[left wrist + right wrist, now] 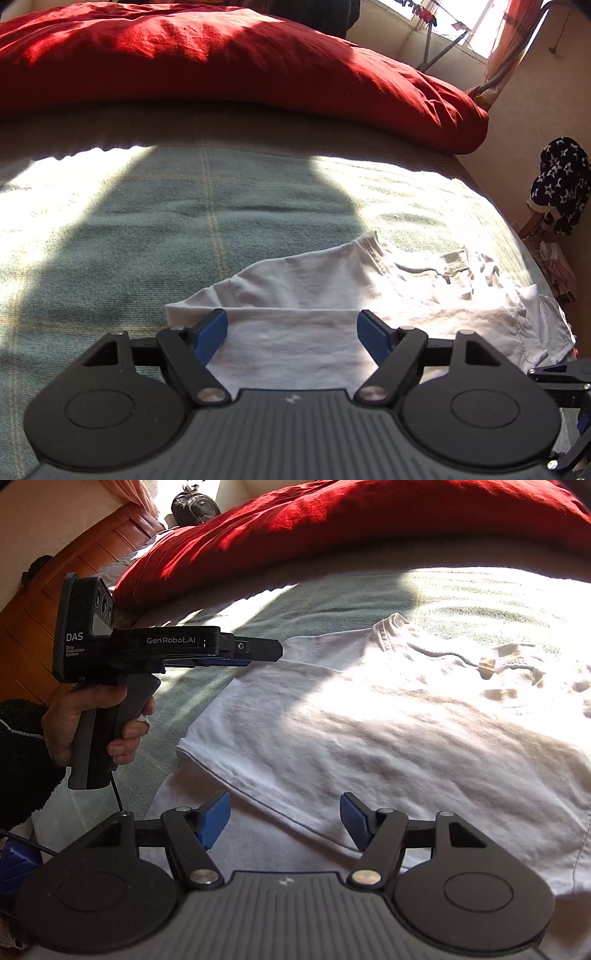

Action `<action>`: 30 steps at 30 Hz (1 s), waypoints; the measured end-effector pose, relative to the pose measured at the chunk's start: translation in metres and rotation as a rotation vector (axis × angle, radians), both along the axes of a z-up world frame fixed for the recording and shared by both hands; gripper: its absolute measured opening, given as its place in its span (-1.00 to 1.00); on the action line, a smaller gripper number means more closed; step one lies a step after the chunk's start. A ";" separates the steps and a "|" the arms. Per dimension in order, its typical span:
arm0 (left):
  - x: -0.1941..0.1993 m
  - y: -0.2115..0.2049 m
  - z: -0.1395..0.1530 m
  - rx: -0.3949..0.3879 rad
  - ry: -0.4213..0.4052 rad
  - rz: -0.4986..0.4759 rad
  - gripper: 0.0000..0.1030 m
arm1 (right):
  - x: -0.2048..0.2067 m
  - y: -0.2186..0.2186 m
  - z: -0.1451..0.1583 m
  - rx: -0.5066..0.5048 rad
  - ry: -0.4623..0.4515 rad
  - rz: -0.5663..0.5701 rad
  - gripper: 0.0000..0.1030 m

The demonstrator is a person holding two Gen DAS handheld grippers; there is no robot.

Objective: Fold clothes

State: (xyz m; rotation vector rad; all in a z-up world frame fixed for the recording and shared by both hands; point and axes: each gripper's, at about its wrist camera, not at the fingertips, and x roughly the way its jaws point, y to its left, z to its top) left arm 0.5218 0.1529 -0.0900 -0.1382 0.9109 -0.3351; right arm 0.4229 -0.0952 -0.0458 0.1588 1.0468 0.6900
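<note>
**White T-shirt flat on the bed, both my grippers apart above it**

Left wrist view: my left gripper (291, 332) sits at the bottom of the frame w/ its two blue pads (210, 334) spread wide, nothing between them. Under and just beyond the pads lies the white T-shirt (332, 295), spread on a pale green checked blanket (147, 229). From the shirt, its ribbed collar (373, 251) is at the far edge, towards the pillow end. A sleeve or side panel looks folded across the body, leaving a straight edge just past my pads. Beyond the shirt, a red duvet (221, 66) is bunched across the far side of the bed. Right of the shirt, off the bed, a dark star-print garment (557, 184) hangs over something I can't make out. Strong sun washes out the shirt's right half. A bit of my right gripper (565, 376) pokes in at the shirt's near right corner.

Right wrist view: my right gripper (284, 818) has its blue pads wide apart too, empty, over the shirt's (369, 720) lower part, where a hem seam runs diagonally. Left of the shirt, my left hand (92, 720) grips the left gripper's (266, 653) handle; seen side-on, so its gap can't be judged here. Its tip is over the shirt's left edge. The collar (388, 631) is at the shirt's far side; the red duvet (332, 524) is beyond it. A wooden bed frame (55, 590) is far left of the shirt.
</note>
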 end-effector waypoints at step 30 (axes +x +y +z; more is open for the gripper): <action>-0.116 -0.050 0.022 0.051 0.062 -0.176 0.46 | -0.046 -0.059 0.007 -0.174 -0.021 -0.109 0.37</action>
